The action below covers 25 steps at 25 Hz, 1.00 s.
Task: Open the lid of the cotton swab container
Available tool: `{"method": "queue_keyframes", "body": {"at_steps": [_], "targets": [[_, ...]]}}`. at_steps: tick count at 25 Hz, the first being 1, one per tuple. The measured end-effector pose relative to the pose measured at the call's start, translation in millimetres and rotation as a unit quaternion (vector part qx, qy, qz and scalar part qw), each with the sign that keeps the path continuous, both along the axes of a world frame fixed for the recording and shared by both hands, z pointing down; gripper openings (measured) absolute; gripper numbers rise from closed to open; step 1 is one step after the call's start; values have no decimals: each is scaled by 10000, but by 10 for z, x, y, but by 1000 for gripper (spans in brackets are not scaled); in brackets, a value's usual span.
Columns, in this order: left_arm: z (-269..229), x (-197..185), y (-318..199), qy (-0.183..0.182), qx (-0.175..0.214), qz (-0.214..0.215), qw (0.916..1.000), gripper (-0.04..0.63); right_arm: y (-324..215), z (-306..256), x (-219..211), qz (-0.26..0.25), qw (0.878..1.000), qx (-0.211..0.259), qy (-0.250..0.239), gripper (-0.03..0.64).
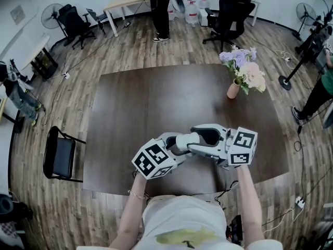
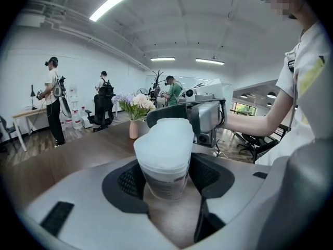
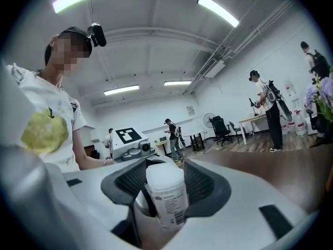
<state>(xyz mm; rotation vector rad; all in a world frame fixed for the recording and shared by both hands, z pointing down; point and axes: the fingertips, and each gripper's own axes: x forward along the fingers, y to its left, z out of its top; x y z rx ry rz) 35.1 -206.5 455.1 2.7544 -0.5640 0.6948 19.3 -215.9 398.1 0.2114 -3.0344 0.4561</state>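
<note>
The cotton swab container [image 2: 165, 184] stood upright between the jaws of the left gripper [image 2: 167, 180]. The dark ribbed pads [image 2: 128, 181] pressed on either side of its body, so those jaws were closed on it and carried it clear of the desk [image 1: 156, 103], over the near edge. The right gripper [image 3: 165, 187] faced the left one head-on, and the same container also stood between its jaws. In the right gripper view those jaws were spread wide, with a gap between the container and the pad [image 3: 200, 184] on each side, so they gripped nothing. In the head view the two grippers met nose to nose just in front of the person's body, and the container was hidden between them. The container was a small pale cylinder, narrower than the span of either pair of jaws. It wore a light label [image 3: 171, 207] with fine print, and a barcode sat low on the side turned to the right gripper. A white lid [image 2: 167, 139] capped it. From the right gripper view the lid looked like a plain rounded cap sitting square on the body. From the left gripper view it looked broader and lopsided, rising toward the right gripper. I could not tell whether it was fully seated or partly lifted.
</note>
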Motion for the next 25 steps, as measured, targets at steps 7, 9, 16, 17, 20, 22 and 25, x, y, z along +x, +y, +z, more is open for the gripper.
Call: {"method": "queue_keyframes", "body": {"at_steps": [7, 9, 16, 17, 20, 22, 25], "targets": [[-9, -2, -55, -41, 261, -114, 9996, 259, -93, -65, 4, 130, 9980, -476, -388, 230], [12, -16, -80, -136, 411, -148, 9990, 258, -131, -63, -5, 176, 9963, -673, -495, 230], [38, -58, -142, -384, 1059, -253, 9933, 259, -217, -55, -40, 281, 9889, -1372, -492, 230], [40, -64, -150, -441, 1162, -260, 9919, 259, -226, -59, -43, 284, 9875, -1471, -499, 232], [81, -69, -160, -673, 1435, -250, 9870, 259, -236, -41, -47, 279, 9831, -1742, -492, 232], [104, -68, -157, -763, 1527, -262, 9850, 258, -239, -24, -48, 272, 9803, -1893, -492, 232], [118, -54, -149, -732, 1545, -290, 9849, 258, -245, -9, -34, 278, 9779, -2013, -493, 232]]}}
